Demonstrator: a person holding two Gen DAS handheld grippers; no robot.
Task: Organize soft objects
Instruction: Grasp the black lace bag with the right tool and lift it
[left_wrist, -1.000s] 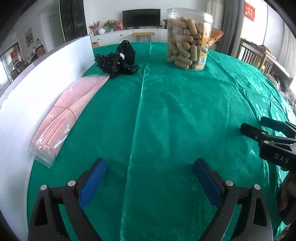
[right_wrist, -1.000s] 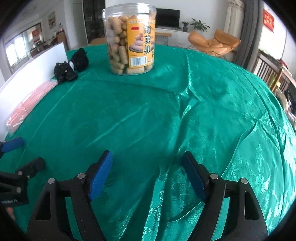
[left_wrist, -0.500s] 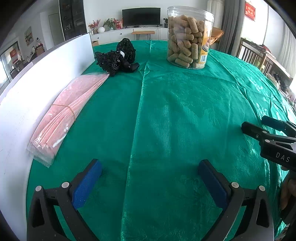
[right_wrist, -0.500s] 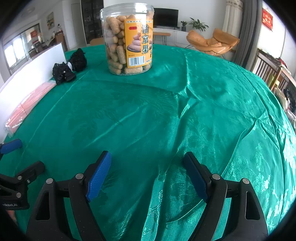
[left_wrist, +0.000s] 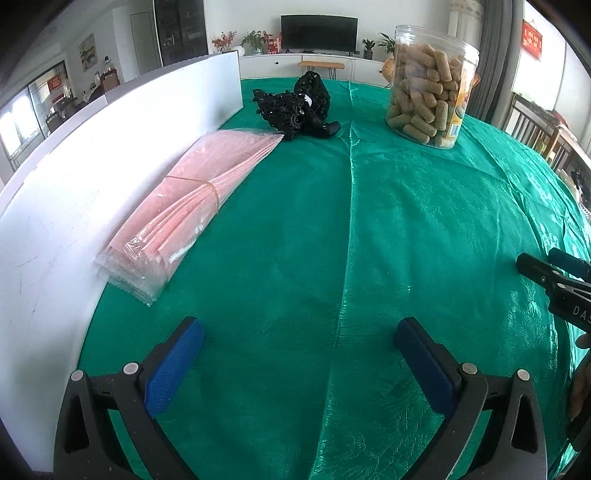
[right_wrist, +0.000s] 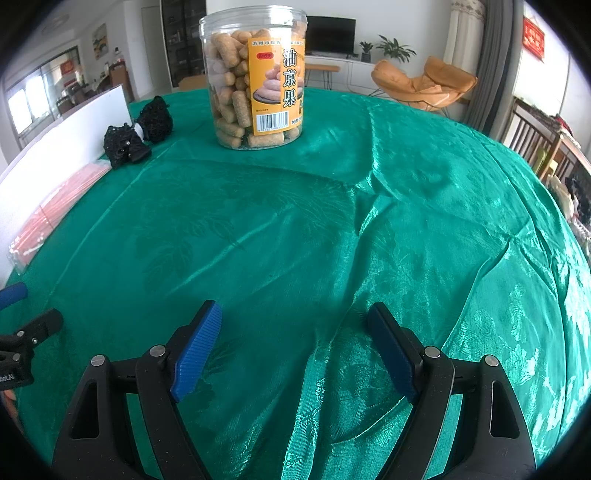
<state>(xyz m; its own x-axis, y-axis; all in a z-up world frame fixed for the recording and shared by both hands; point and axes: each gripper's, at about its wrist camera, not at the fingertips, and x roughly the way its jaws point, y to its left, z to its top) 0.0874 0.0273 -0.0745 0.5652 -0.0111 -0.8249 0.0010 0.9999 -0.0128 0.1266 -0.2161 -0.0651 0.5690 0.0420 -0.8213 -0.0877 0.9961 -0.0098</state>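
— Since the earlier frame, what has shifted?

— Mostly the left view: the pink packet stack (left_wrist: 192, 206) and black lace bundle (left_wrist: 295, 107) sit nearer and more central in the left wrist view, and the left gripper (left_wrist: 299, 365) has just been opening, its jaws now wide apart with nothing between them. The right gripper (right_wrist: 291, 350) has kept its place, jaws also apart and empty.

— Largest things first?

— The bench under its green cloth (left_wrist: 369, 221), then the white board (left_wrist: 110, 147) along its edge, the snack jar (right_wrist: 256, 77), the packets lying against the board, the lace bundle just beyond them, touching their far corner.

— Which step is this?

— Likely the approach; nothing is gripped yet. The next move probably calls for the left gripper to reach forward and close gently on one soft item.
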